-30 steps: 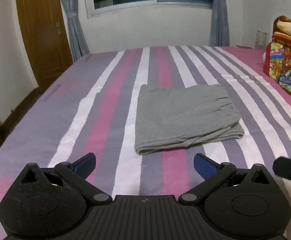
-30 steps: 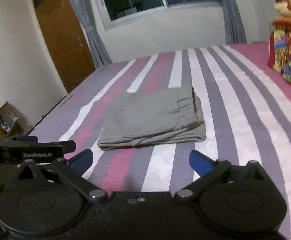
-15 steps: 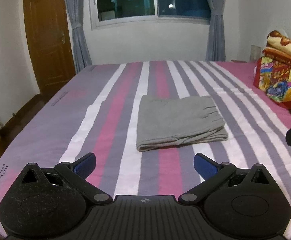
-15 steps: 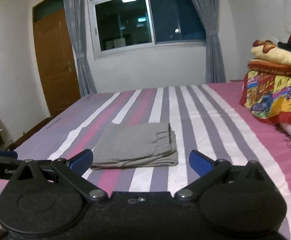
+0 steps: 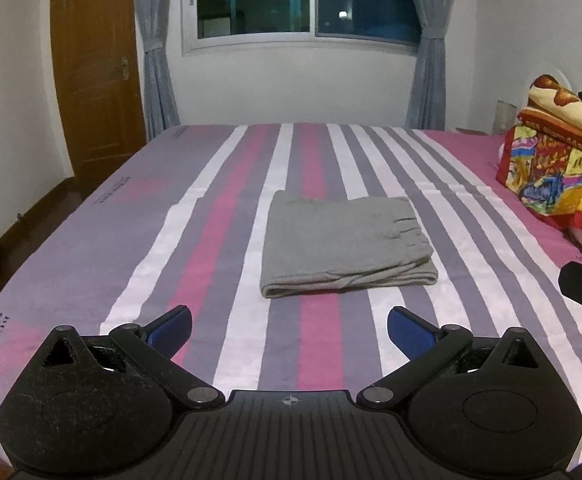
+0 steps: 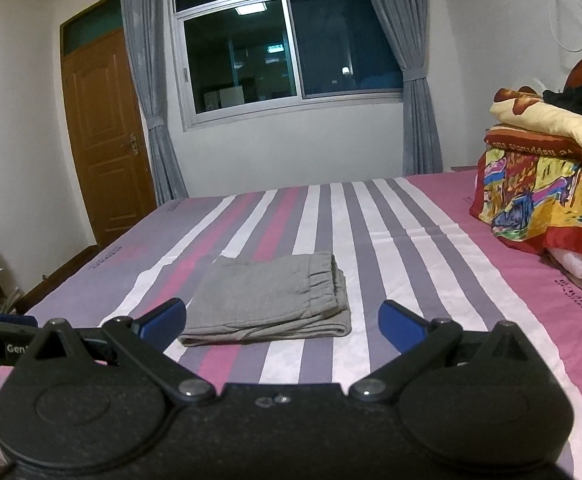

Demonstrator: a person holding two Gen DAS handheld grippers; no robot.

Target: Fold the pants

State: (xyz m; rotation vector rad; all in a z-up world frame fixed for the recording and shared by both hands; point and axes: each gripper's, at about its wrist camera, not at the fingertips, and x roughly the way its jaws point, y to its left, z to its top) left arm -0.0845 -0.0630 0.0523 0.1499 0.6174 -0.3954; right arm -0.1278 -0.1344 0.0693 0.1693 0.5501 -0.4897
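Neatly folded grey pants [image 5: 345,242] on striped bed [image 5: 211,208], long axis crosswise, waistband right, left gripper [image 5: 289,330] and right gripper [image 6: 281,320] jaws wide apart, holding nothing.

1 pants [image 5: 345,242], 2 claws [image 5: 289,330] [image 6: 281,322]

Grey pants [image 6: 269,300] lie folded in a neat rectangle on a striped bed [image 6: 411,264]. The right hand-held gripper [image 6: 281,320] hangs above the near edge, blue-tipped jaws spread wide, holding nothing.
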